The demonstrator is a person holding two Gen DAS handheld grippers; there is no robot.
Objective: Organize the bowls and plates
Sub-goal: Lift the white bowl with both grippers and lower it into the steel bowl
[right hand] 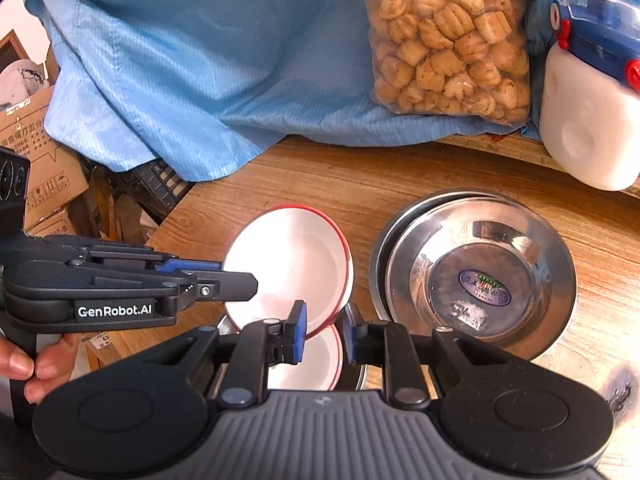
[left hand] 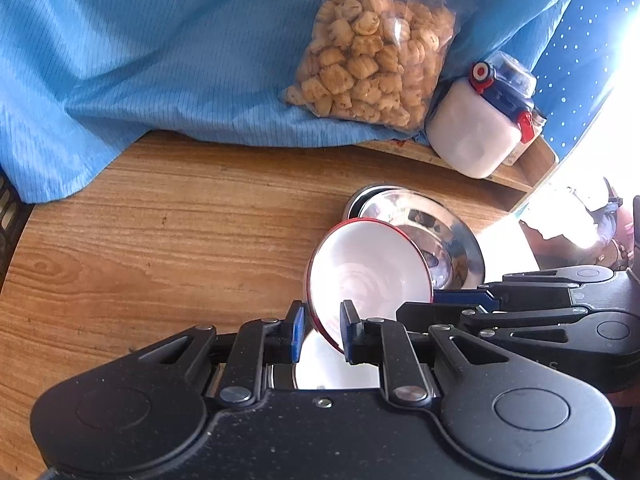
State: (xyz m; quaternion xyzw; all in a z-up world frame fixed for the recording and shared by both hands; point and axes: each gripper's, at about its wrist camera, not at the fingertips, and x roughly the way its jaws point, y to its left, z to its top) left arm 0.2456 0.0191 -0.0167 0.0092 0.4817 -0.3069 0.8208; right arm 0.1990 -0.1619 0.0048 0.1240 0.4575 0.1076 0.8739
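A white bowl with a red rim [left hand: 368,268] is tilted and held between both grippers above the wooden table [left hand: 140,248]. My left gripper [left hand: 322,330] has its blue pads on either side of the bowl's near rim. My right gripper [right hand: 326,330] has its pads on either side of the same bowl [right hand: 292,268] at its near rim. A second white bowl [right hand: 312,364] lies under it, mostly hidden. Two stacked steel bowls [right hand: 480,276] sit to the right; they also show in the left wrist view [left hand: 432,232].
A bag of biscuits [left hand: 372,52] and a white jar with a blue and red lid [left hand: 480,120] stand at the back on a blue cloth [left hand: 160,60]. Cardboard boxes [right hand: 36,148] stand off the table's left edge.
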